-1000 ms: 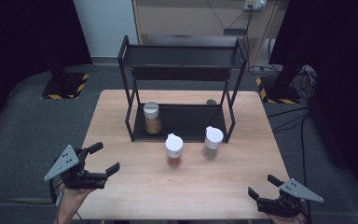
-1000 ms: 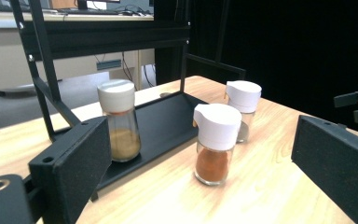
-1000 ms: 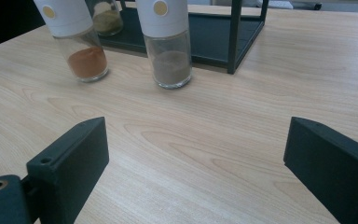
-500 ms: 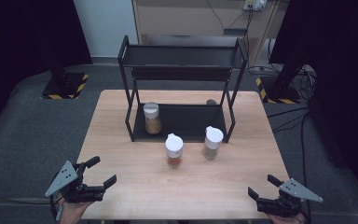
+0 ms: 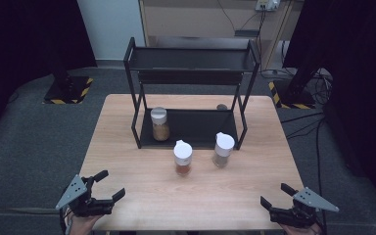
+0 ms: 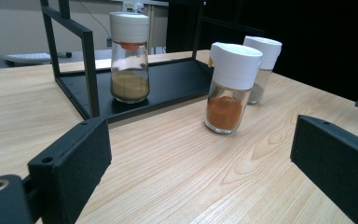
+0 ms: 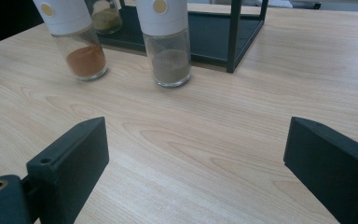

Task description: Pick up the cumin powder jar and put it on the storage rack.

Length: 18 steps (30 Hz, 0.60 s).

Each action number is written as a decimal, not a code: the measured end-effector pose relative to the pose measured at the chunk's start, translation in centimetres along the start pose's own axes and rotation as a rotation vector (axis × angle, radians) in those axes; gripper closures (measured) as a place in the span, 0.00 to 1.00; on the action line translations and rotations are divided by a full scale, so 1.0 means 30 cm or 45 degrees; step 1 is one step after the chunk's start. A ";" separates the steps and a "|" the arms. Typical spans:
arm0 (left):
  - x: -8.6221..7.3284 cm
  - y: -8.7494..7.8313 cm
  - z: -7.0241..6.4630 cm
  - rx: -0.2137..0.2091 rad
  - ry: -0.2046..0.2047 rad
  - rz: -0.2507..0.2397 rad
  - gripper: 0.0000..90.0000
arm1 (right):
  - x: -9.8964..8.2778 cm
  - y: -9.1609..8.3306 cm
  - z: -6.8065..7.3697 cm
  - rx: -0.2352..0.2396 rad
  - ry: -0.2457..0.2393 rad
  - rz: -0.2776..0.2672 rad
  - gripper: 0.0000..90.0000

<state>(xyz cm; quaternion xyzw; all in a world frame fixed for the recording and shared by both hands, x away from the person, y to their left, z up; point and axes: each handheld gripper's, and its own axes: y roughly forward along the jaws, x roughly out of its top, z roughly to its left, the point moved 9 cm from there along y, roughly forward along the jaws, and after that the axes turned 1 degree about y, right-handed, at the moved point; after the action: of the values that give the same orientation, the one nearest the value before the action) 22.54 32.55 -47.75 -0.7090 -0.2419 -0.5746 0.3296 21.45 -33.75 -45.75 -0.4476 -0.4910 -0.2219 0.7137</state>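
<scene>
- Spice jars are the things at hand, three of them, all upright and none held by either gripper.
- Nearest the person, the left gripper (image 5: pixel 108 184) sits at the near left corner of the wooden table (image 5: pixel 127 147), its jaws spread wide with nothing between them.
- Likewise the right gripper (image 5: pixel 275 195) hangs over the near right edge, jaws parted and empty; a hand (image 5: pixel 301 227) shows under it.
- Farther in, the orange spice jar (image 5: pixel 182 157) stands on bare table near the middle, white cap on; in the left gripper view it (image 6: pixel 230 87) is well ahead of the jaws.
- Just beside it, to its right and slightly farther, stands the grey spice jar (image 5: pixel 223 149), apart from it and just in front of the rack's lower shelf; the right gripper view shows it (image 7: pixel 166 42) ahead of the jaws.
- Beyond both, the yellow spice jar (image 5: pixel 159 124) stands at the left end of the lower shelf of the black two-tier rack (image 5: pixel 191 61).
- A small dark round object (image 5: pixel 222 106) lies on the table behind the rack; what it is cannot be told.
</scene>
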 end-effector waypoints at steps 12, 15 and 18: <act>-0.014 -0.008 0.019 0.060 -0.043 0.023 0.01 | 0.000 0.001 0.000 -0.004 0.000 -0.001 0.07; -0.014 -0.015 0.019 0.090 -0.033 0.023 0.01 | 0.001 0.002 0.000 -0.002 0.000 -0.002 0.07; -0.015 -0.018 0.020 0.099 -0.027 0.025 0.01 | 0.000 0.002 -0.001 -0.002 0.002 0.001 0.07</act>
<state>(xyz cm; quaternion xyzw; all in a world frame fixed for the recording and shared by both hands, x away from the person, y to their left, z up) 22.44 33.40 -48.16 -0.7041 -0.2605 -0.5539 0.3601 21.52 -33.73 -45.78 -0.4480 -0.4902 -0.2224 0.7138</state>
